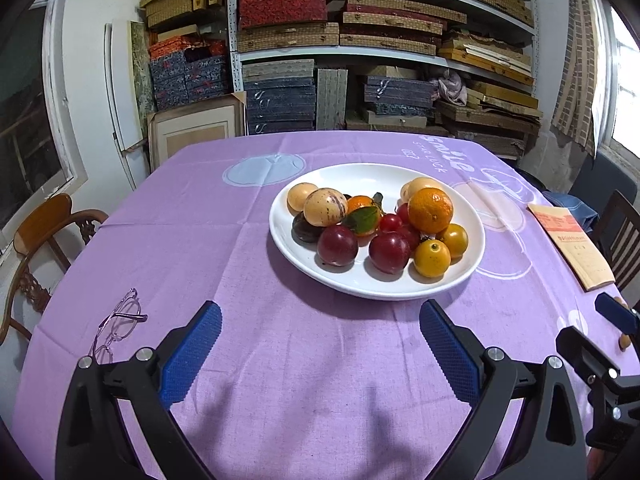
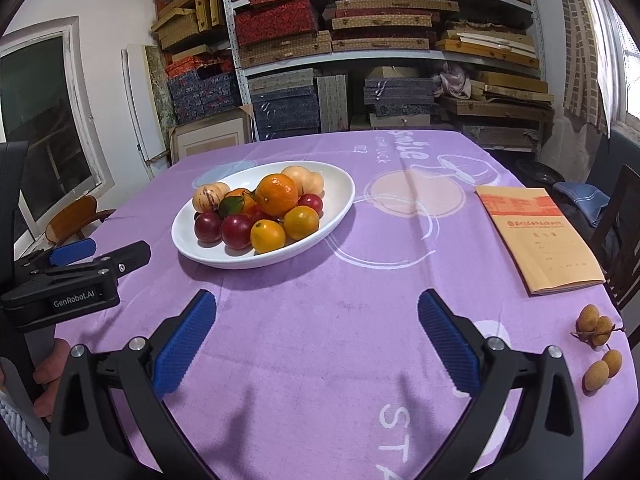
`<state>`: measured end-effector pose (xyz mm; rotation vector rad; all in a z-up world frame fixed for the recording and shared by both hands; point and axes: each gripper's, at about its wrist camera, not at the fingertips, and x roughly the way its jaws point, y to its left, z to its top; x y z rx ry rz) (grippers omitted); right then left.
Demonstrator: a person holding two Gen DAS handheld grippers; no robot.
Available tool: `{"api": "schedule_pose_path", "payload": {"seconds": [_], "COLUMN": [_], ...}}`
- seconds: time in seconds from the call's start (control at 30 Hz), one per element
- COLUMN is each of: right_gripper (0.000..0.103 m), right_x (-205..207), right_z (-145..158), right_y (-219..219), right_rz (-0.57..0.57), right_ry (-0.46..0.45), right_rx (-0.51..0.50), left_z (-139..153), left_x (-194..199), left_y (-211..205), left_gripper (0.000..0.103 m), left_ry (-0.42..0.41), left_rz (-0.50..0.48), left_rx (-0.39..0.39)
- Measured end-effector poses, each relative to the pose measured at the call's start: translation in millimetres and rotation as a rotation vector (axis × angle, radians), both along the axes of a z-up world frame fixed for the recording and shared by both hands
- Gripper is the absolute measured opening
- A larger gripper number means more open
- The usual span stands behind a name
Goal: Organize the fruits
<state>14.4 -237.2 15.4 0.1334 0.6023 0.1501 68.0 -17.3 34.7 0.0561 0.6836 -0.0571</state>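
left gripper (image 1: 318,336): wide open, holds nothing | right gripper (image 2: 316,328): wide open, holds nothing | white plate (image 1: 472,240): full of fruit, mid bench | longans (image 2: 594,324): near right bench edge | bare purple cloth (image 2: 320,360) under both grippers

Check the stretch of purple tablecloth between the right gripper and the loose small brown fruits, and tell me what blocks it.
Nothing visible does. The open right gripper has only bare purple tablecloth between it and the small brown fruits; the tan paper notebook lies beyond them.
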Motion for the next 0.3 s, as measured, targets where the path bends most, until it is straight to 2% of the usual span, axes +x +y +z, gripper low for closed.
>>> {"api": "schedule_pose_path", "payload": {"seconds": [0.3], "right_gripper": [0.099], "right_x": [1.3], "right_z": [0.0], "right_y": [0.6], "right_rz": [-0.003], "right_ry": [-0.003], "right_rx": [-0.011], "left_z": [-8.7], "left_x": [7.1], "left_y": [1.4], "left_gripper": [0.1], "left_ry": [0.065], "left_rz": [-0.006], "left_rx": [-0.01]}}
